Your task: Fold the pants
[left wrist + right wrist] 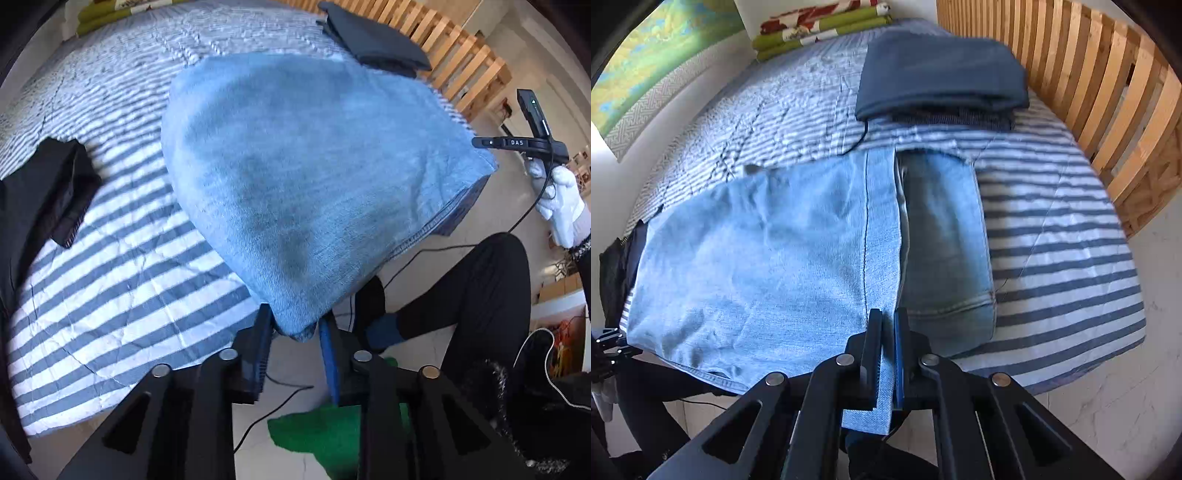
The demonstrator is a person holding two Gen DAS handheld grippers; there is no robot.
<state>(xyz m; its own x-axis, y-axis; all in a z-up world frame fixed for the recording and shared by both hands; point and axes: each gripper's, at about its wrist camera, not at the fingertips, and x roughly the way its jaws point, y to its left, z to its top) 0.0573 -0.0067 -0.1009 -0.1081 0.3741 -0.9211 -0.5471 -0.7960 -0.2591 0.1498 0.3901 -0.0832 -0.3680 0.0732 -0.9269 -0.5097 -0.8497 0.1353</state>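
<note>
Location: a bedroom in a home. The work surface is a bed (1063, 236) covered with a blue-and-white striped quilt (122, 295). A wooden slatted frame (1082, 74) (headboard or footboard, cannot tell which) runs along one side. Folded bedding (820, 29) in green, red and white is stacked at the far end against a white wall. A wall hanging (653, 70) with a green and yellow print and a patterned border is mounted beside it. Folded dark clothes (942, 77) lie on the quilt. The floor (1108, 387) is pale tile, with a green mat (317, 432) next to the bed.
</note>
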